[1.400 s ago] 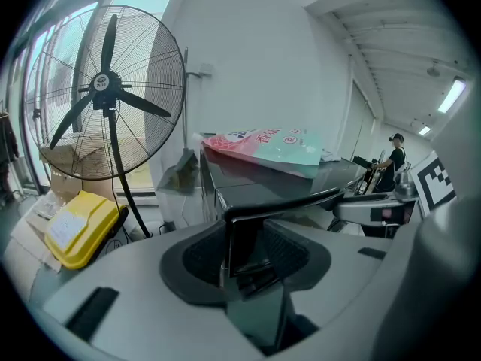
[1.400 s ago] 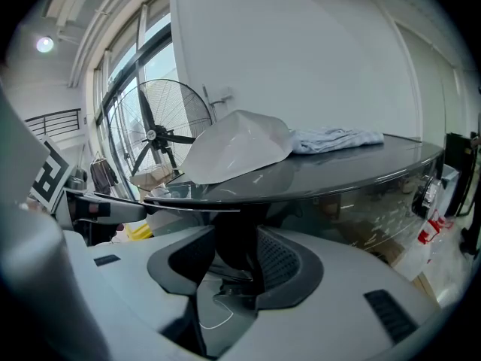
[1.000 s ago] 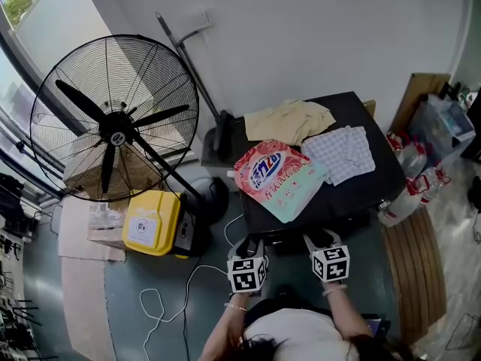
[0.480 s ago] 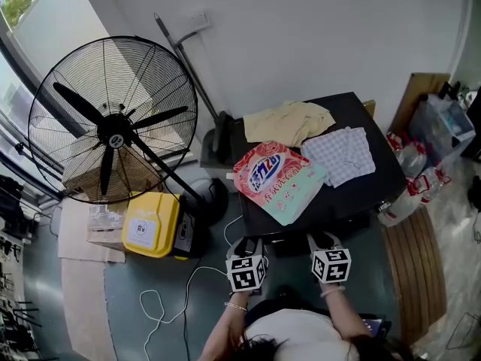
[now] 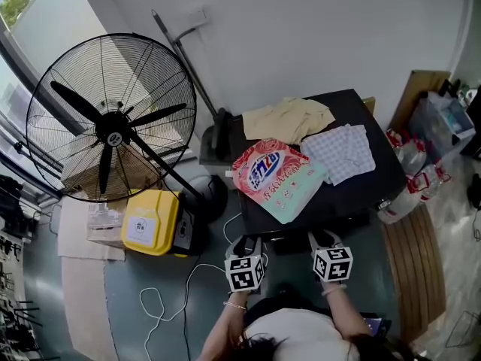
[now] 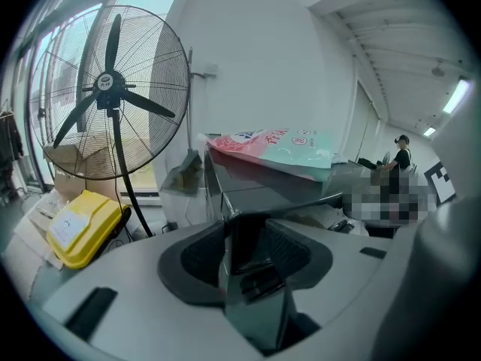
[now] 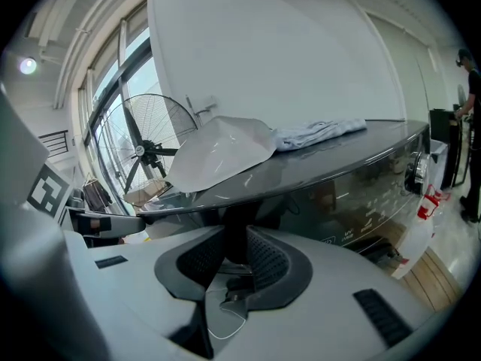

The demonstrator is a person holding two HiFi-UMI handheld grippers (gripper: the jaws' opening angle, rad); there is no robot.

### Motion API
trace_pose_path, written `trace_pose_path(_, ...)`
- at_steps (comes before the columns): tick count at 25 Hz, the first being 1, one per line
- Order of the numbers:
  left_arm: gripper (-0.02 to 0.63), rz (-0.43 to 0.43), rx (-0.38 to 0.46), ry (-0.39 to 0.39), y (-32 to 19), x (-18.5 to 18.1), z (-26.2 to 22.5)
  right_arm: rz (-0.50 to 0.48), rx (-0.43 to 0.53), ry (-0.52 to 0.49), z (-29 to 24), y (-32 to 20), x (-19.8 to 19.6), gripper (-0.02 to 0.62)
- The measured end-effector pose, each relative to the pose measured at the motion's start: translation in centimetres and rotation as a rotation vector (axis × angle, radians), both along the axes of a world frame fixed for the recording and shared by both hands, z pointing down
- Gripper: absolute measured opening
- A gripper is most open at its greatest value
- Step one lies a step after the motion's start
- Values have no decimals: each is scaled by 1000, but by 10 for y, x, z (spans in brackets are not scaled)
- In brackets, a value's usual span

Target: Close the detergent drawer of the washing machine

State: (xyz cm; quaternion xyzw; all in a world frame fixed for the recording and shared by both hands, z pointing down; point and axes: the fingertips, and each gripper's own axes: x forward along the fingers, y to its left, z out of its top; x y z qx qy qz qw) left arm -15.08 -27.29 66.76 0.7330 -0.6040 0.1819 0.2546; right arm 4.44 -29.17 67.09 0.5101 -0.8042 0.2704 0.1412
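Spotted the left tool (image 5: 247, 244) hanging wide open, gripping nothing, at the washing machine (image 5: 353, 196) front. Made out the detergent drawer (image 5: 290, 242) poking out of that front, between both tools. Caught the right tool (image 5: 324, 239) half shut, jaws fresh from closing, nothing visibly pinched. Reckoned the drawer light, stiff, glossy plastic on rails: slippy to pinch, so better shoved flat on its front face
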Motion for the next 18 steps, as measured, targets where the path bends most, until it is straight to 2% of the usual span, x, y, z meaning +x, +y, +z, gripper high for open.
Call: trace_pose_path(18,153,-12,37,-38,13,-4,-14,-62,-3,-79,-7,7,-3,110)
